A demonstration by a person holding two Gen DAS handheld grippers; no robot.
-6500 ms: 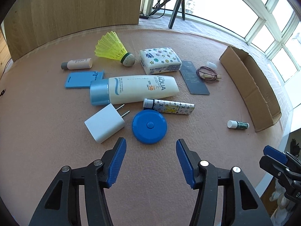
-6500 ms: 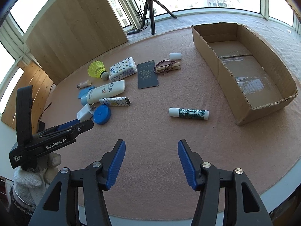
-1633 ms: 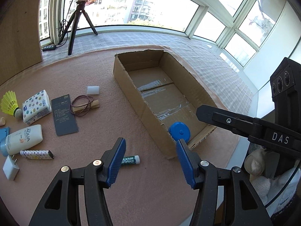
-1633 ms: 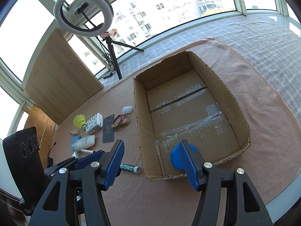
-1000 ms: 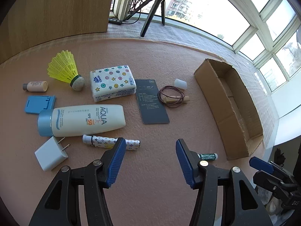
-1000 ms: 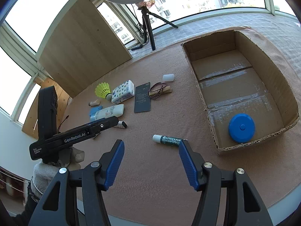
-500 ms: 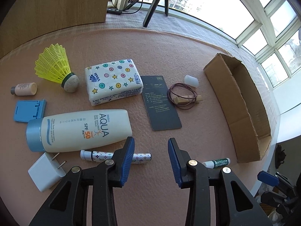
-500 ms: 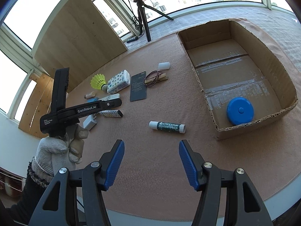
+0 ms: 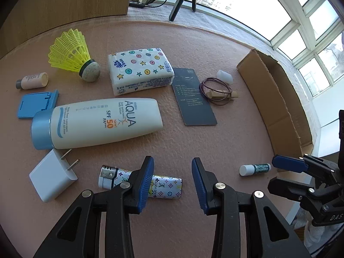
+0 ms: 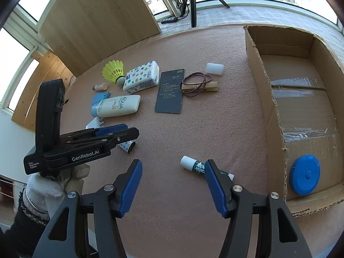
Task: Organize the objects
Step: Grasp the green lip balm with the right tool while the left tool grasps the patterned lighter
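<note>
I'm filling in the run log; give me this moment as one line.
left tool: open, has just narrowed, over patterned tube | right tool: open, near lip balm | box: holds blue disc

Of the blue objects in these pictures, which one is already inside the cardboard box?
The round blue tape measure, lying flat on the floor of the cardboard box. The blue phone stand and the blue-capped sunscreen bottle lie outside on the table.
</note>
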